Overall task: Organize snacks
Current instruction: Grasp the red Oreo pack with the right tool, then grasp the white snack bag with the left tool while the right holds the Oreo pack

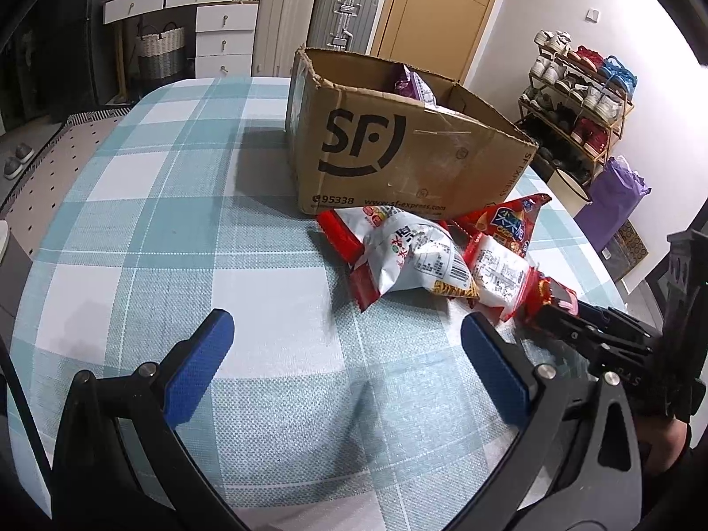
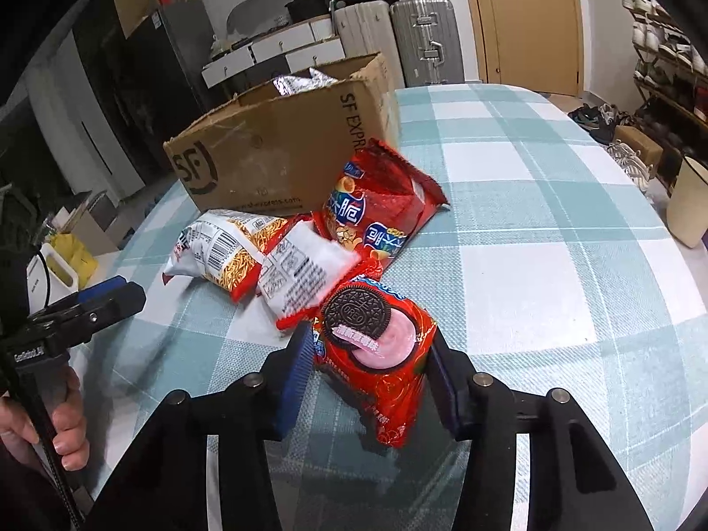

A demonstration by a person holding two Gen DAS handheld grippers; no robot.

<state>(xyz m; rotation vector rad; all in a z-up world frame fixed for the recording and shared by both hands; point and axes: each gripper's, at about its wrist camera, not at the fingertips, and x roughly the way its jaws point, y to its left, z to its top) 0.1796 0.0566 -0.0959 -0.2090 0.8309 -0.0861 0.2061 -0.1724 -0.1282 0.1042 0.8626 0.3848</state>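
The right tool (image 2: 367,367) is clamped on a red Oreo pack (image 2: 376,354), its blue pads pressing both sides of the pack, which lies on the checked bench (image 2: 553,265) in front of the cardboard box (image 2: 274,150). Between that pack and the box lie a red chip bag (image 2: 376,203), a white noodle bag (image 2: 221,248) and a white-backed packet (image 2: 301,278), overlapping. A purple bag (image 1: 413,82) sits inside the box. The left tool (image 1: 347,354) stands wide and empty, in front of the box over bare cloth.
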